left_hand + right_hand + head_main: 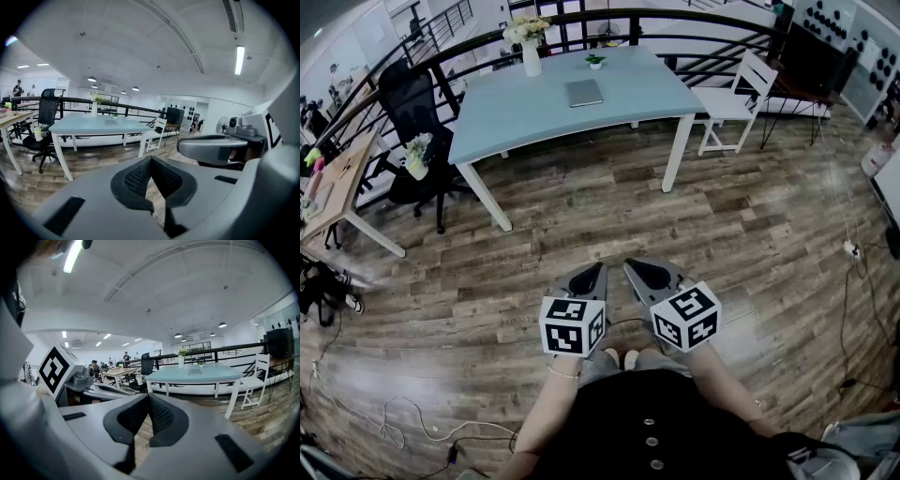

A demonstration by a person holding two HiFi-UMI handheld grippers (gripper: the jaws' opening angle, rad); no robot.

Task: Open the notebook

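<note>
White vase (531,60) holds pale flowers (526,28), near grey notebook (584,92) on blue table (506,112); we carry left gripper (592,274) and right gripper (639,270), jaws together, empty.

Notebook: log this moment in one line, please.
task: not started | notebook: closed, on blue table | left gripper: shut, empty | right gripper: shut, empty | contact: none

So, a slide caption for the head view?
Left gripper and right gripper, shut and empty, far from the closed notebook on the table.
</note>
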